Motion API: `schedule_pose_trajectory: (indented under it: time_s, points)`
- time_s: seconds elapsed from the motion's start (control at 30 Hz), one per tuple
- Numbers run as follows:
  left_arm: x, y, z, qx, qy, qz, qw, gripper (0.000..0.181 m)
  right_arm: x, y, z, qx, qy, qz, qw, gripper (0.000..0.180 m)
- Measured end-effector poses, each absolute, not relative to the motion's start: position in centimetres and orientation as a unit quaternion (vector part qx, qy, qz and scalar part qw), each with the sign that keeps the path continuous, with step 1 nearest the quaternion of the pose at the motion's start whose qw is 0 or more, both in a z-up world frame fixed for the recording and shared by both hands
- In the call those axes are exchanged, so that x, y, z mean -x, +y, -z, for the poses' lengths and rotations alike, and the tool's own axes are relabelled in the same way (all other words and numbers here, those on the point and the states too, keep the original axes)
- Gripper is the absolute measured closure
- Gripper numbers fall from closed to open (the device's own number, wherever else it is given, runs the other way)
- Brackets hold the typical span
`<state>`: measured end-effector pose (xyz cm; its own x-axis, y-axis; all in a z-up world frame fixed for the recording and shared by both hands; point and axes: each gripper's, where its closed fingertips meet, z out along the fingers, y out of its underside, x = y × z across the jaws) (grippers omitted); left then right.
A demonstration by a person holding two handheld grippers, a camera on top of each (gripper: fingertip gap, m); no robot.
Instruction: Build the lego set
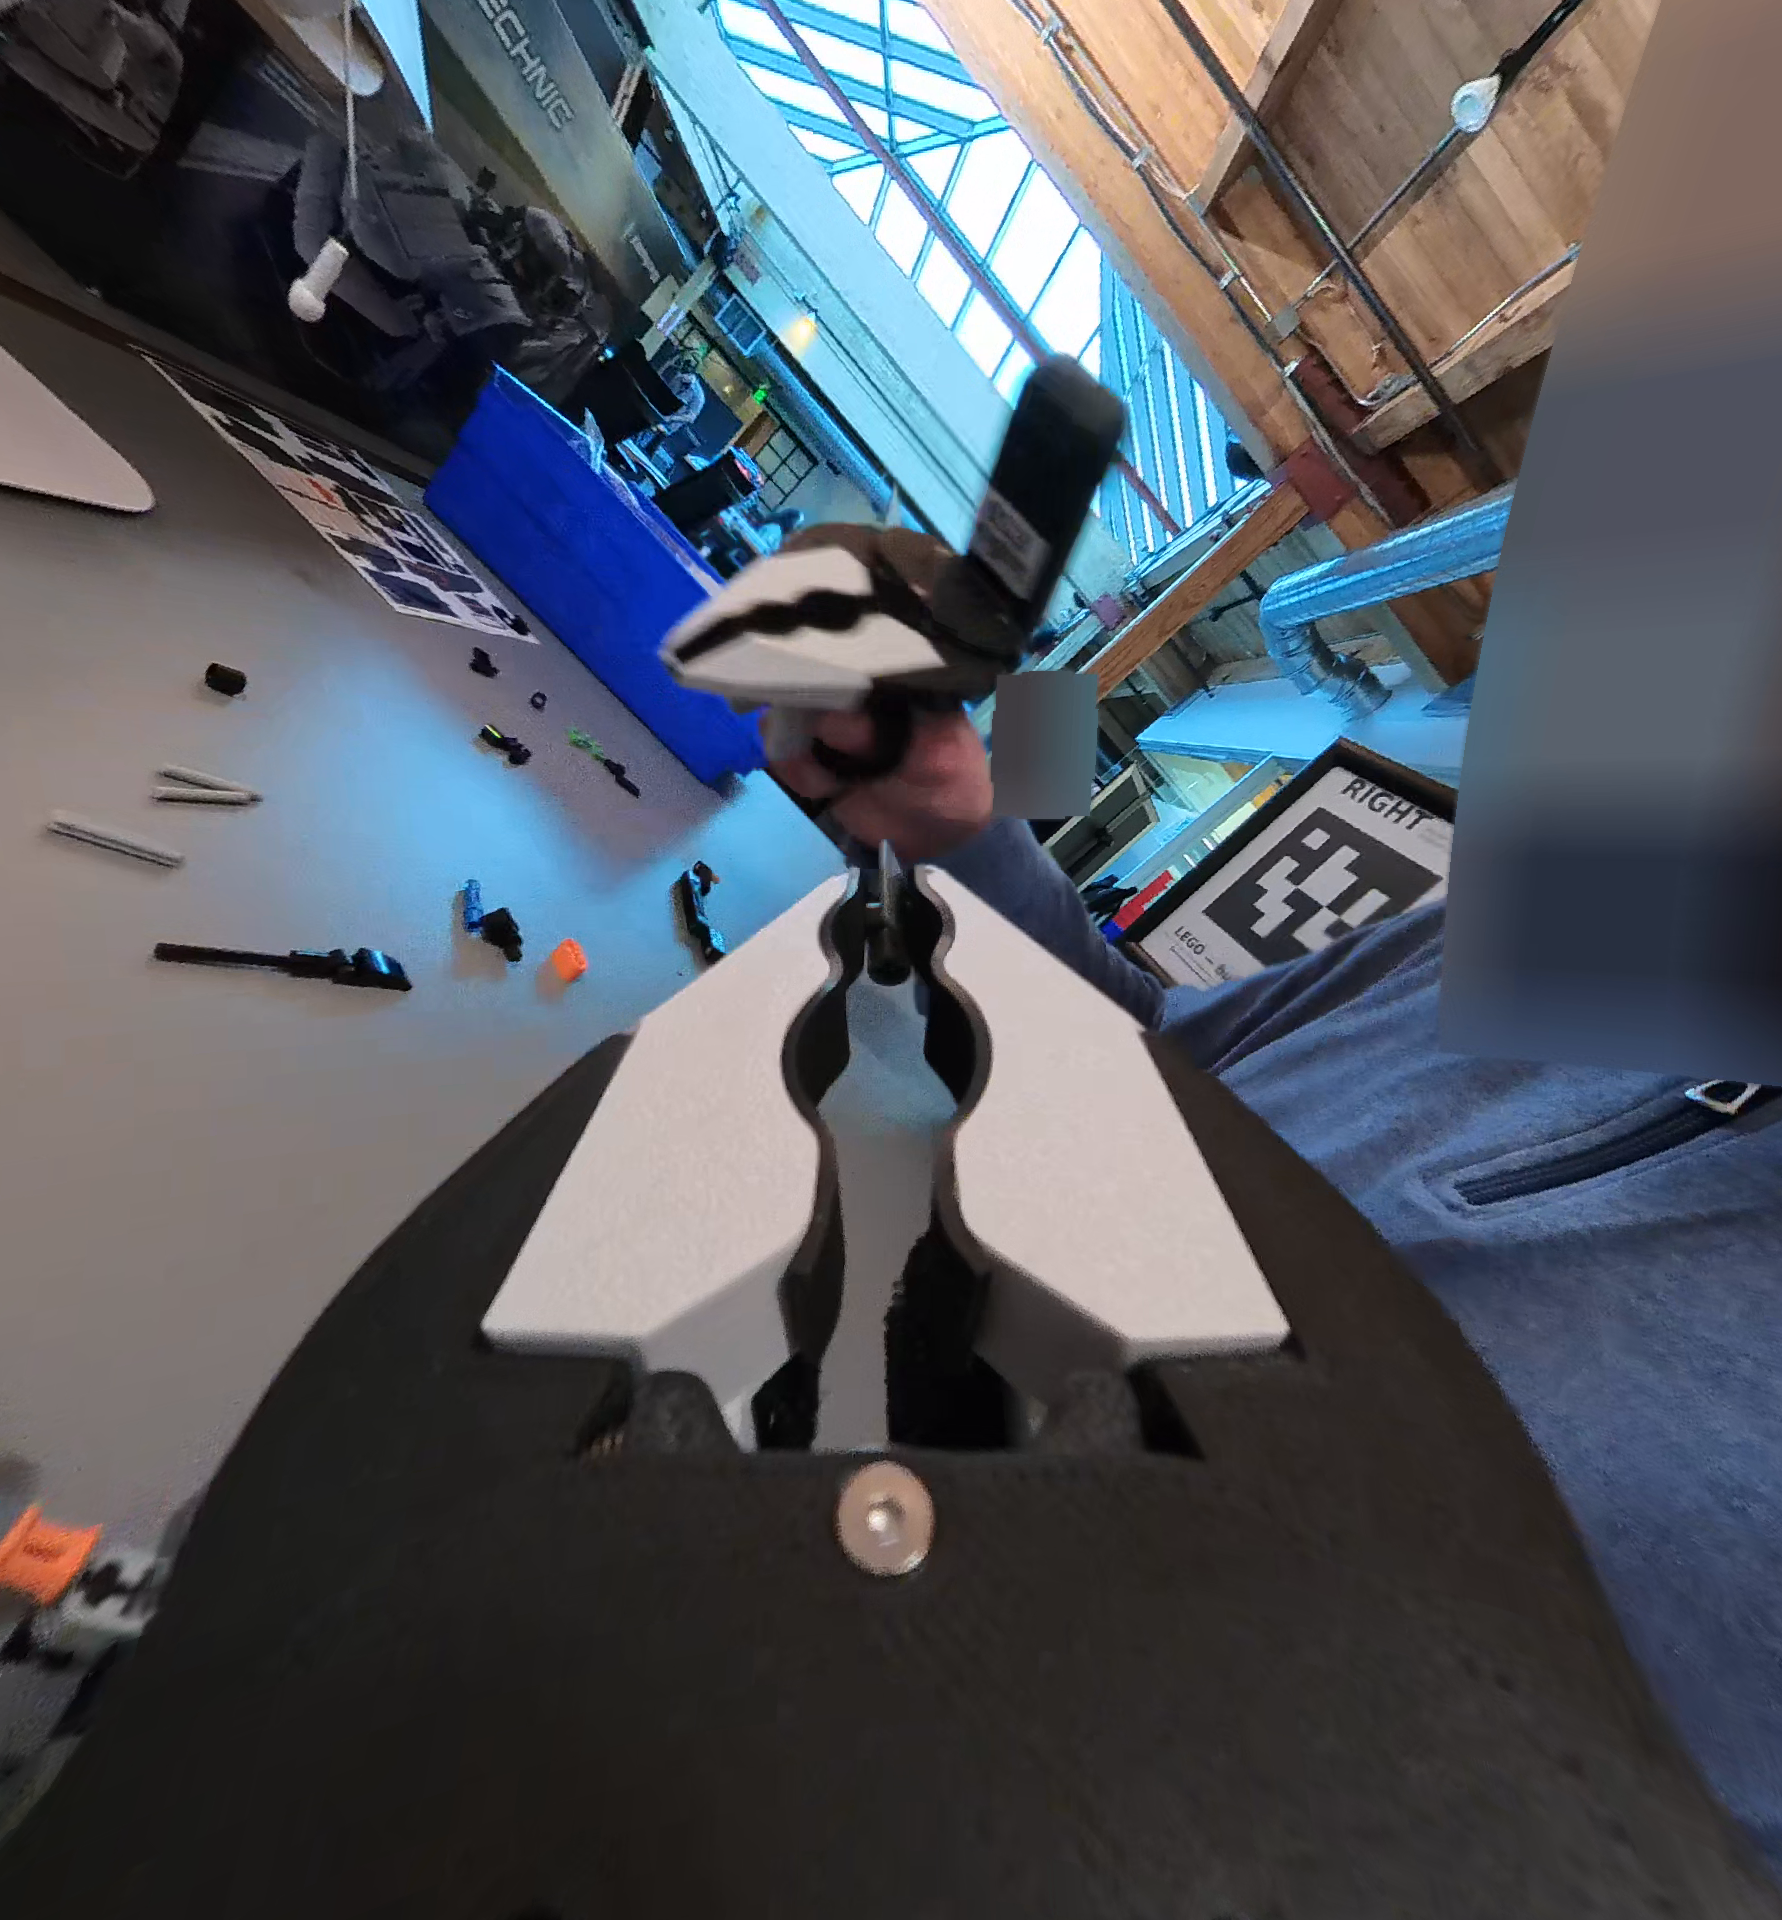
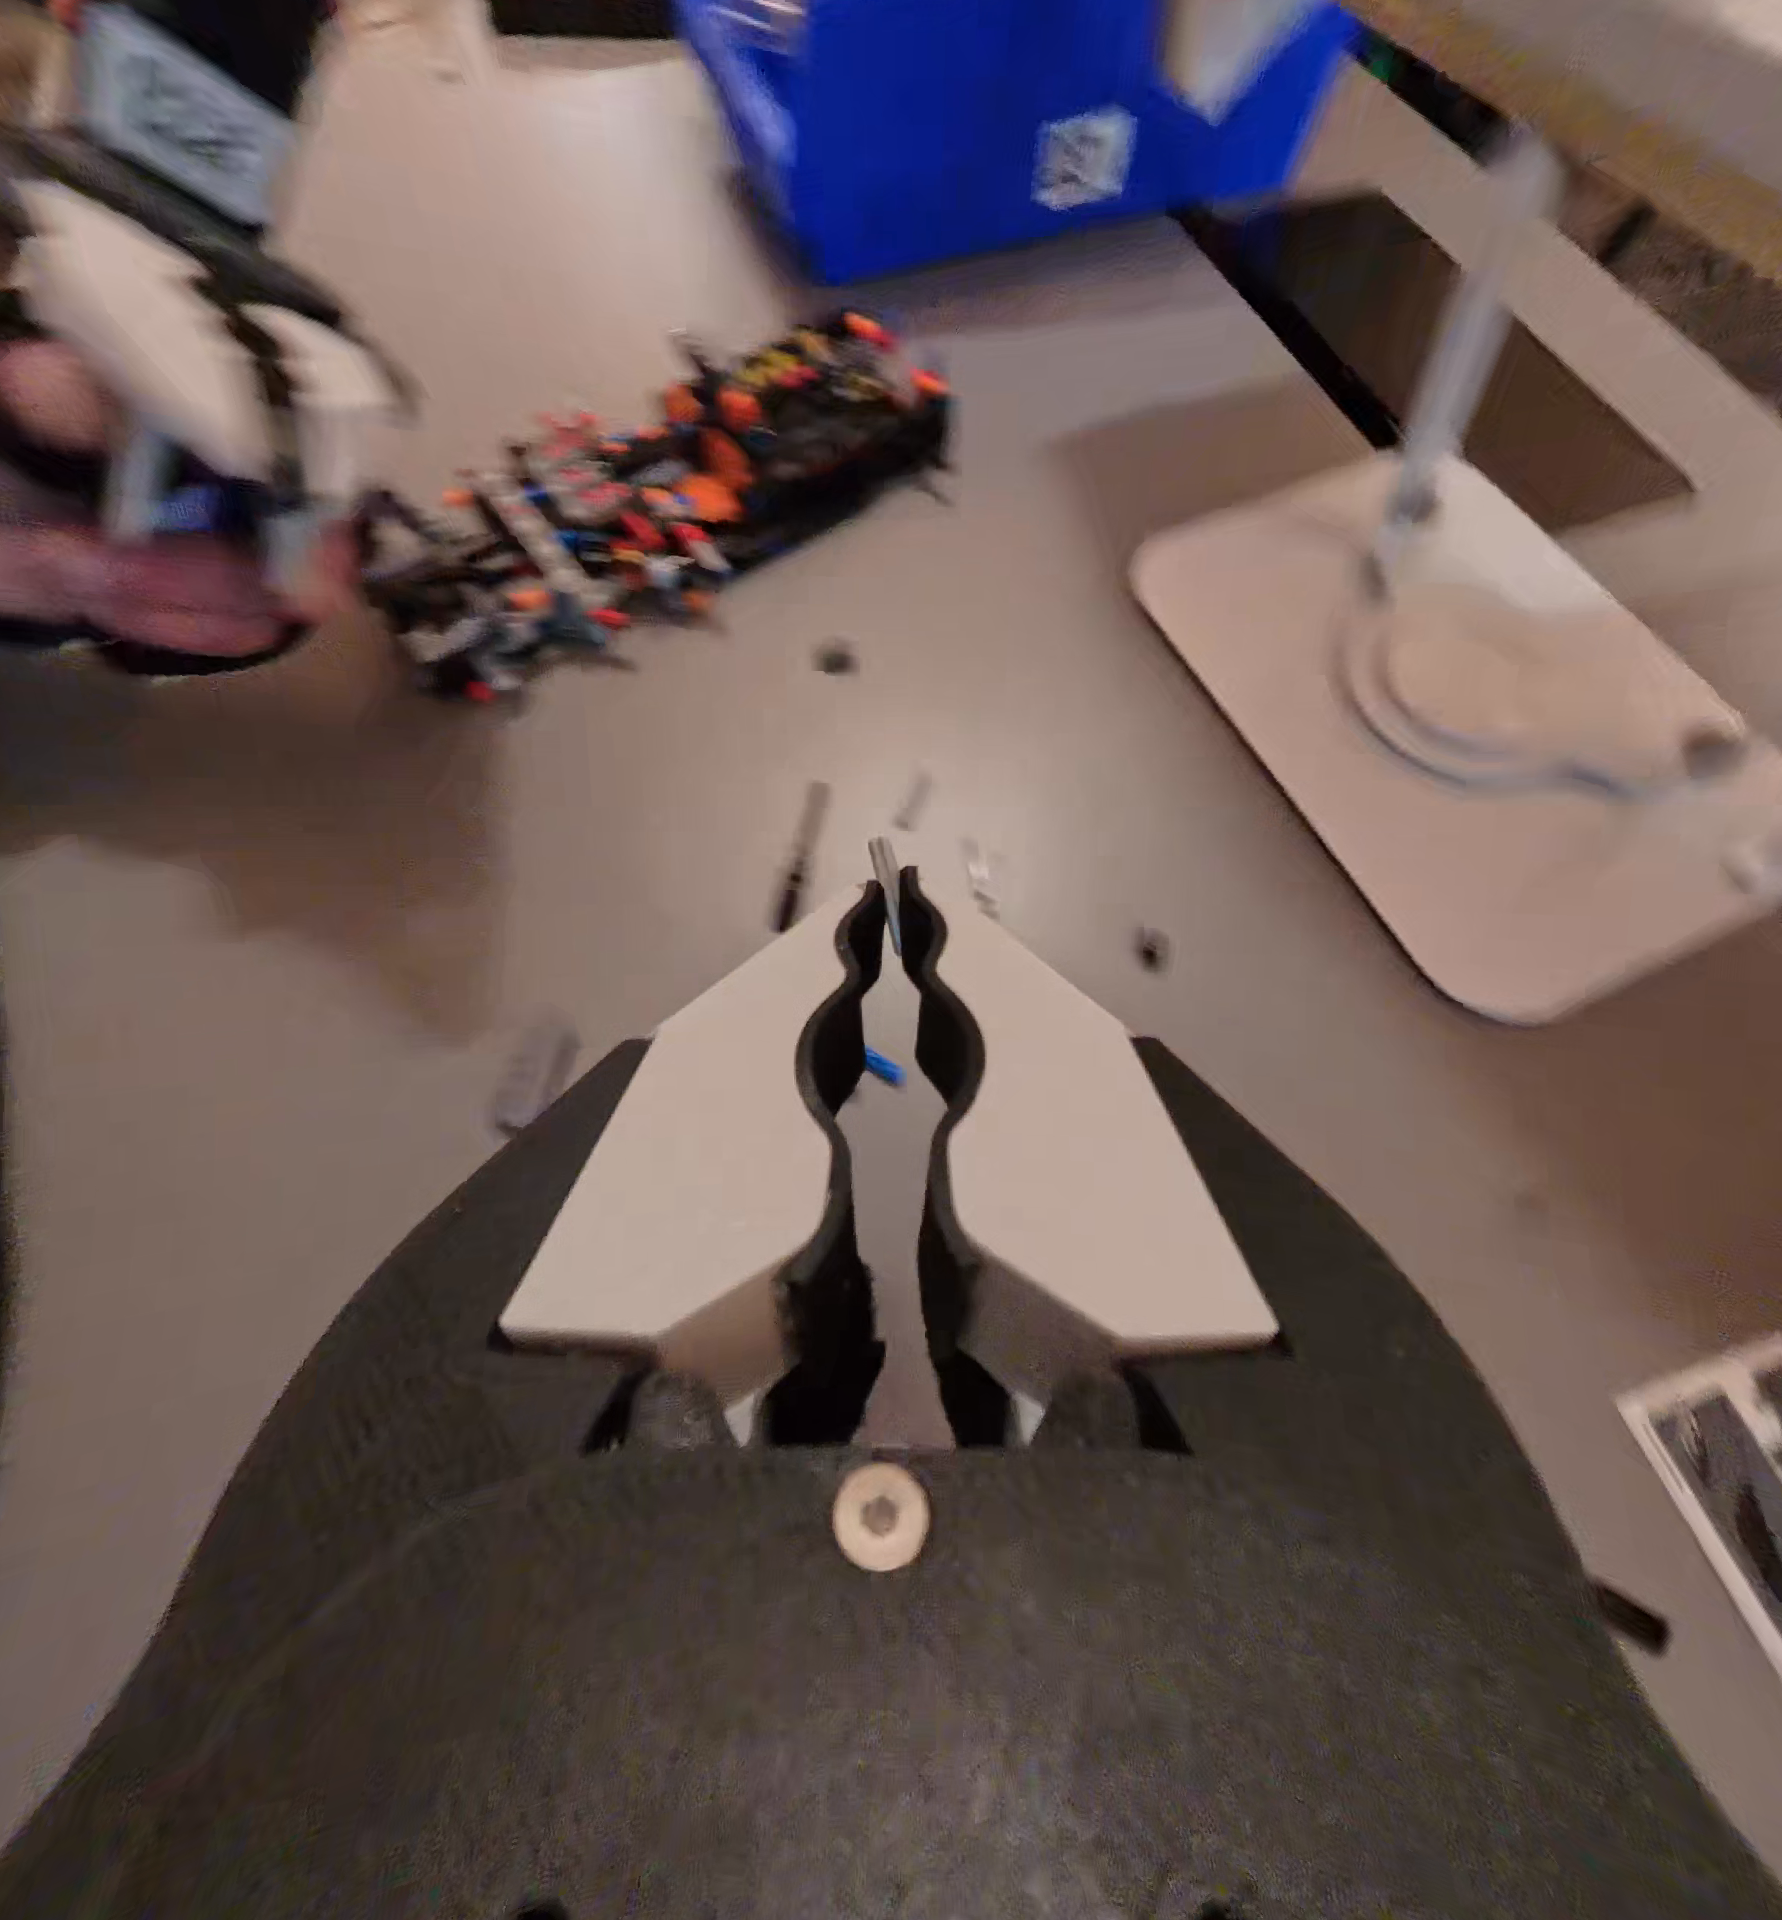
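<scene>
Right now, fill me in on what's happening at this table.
A person is building a Lego set with handheld tongs in each hand. The left tongs are shut on a small dark piece; the right tongs pinch a thin grey pin. Both are lifted off the table, where a pile of mixed parts and loose pieces lie.

Heap of mixed lego pieces (image 2: 658, 509), black, orange, red, on table at ten o'clock. Loose grey axles (image 1: 206, 787) and orange piece (image 1: 567, 958) scattered apart, nine o'clock.
</scene>
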<state>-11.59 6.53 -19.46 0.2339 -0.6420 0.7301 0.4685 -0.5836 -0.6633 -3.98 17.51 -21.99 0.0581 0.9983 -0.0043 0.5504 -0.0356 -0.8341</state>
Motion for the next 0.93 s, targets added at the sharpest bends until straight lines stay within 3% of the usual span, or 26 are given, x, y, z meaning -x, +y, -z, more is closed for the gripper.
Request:
schedule_pose_trajectory:
  time_s: [0.1,0.3,0.93]
  points:
    - [10.7,6.6,19.2,0.635,0.063,0.629,0.443,0.176,6.2,11.0,20.3,0.575,-0.656,-0.318,0.370,0.180]
    - [9.7,6.1,18.9,0.628,0.051,0.644,0.433,0.176,8.0,6.6,19.3,0.493,-0.717,-0.243,0.429,0.180]
    - [8.3,7.5,18.8,0.638,0.011,0.645,0.421,0.176,8.2,7.6,19.5,0.461,-0.725,-0.123,0.497,0.180]
